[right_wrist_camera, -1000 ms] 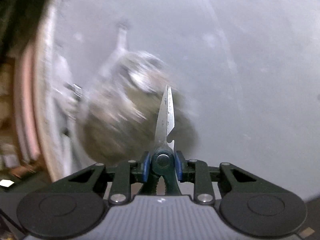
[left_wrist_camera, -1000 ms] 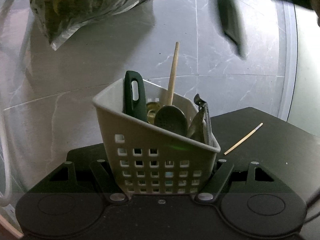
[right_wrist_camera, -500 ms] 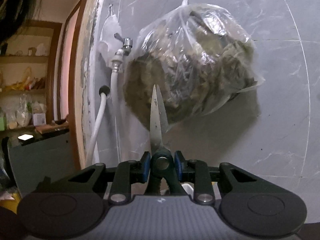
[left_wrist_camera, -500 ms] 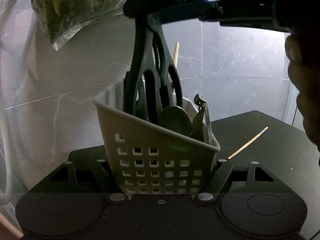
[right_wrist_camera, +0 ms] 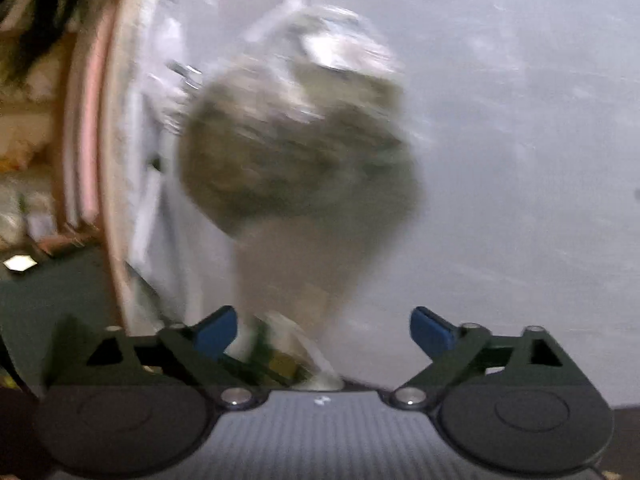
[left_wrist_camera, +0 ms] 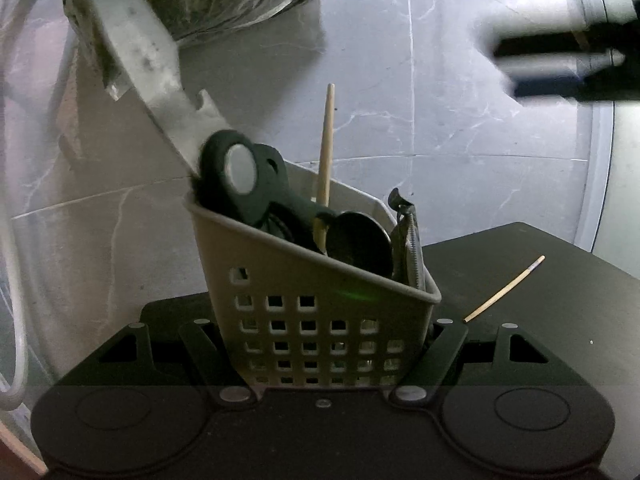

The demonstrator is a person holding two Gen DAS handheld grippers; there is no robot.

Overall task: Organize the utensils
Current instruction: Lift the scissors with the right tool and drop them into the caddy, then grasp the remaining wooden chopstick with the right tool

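– Where are the scissors (left_wrist_camera: 240,168)?
– In the basket (left_wrist_camera: 320,320) on the dark table (left_wrist_camera: 540,280), by the grey marble wall (left_wrist_camera: 440,100). The left gripper (left_wrist_camera: 324,344) pinches the basket. The right gripper's (right_wrist_camera: 322,330) fingers just spread, empty.

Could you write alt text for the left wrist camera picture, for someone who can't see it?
A pale slotted utensil basket, gripped between the left gripper and its fingers, holds scissors handles-down, blades leaning out left. A wooden stick stands inside it.
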